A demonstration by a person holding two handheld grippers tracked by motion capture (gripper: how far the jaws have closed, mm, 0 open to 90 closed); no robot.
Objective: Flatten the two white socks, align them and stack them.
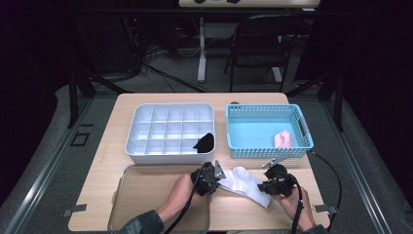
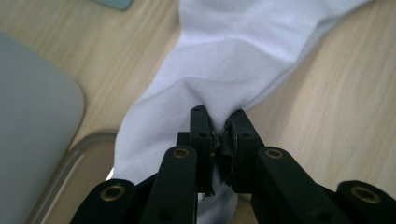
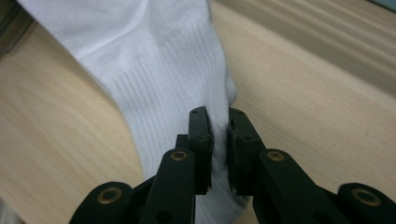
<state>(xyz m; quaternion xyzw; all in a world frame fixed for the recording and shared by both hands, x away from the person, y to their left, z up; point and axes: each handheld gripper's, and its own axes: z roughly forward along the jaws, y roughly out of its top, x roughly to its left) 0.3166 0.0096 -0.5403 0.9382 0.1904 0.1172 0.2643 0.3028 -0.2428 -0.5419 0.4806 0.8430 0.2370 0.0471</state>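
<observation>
Fingers of left gripper clamped on one end of white sock; right gripper pinching ribbed cuff end. Sock stretched between both, low over desk, near tray, in front of blue basket and white organizer.

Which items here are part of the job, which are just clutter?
In use:
white sock
left claw, shut on it
right claw, shut on it

Lying about:
white divided box
black sock
blue basket
pink item
clear tray
</observation>
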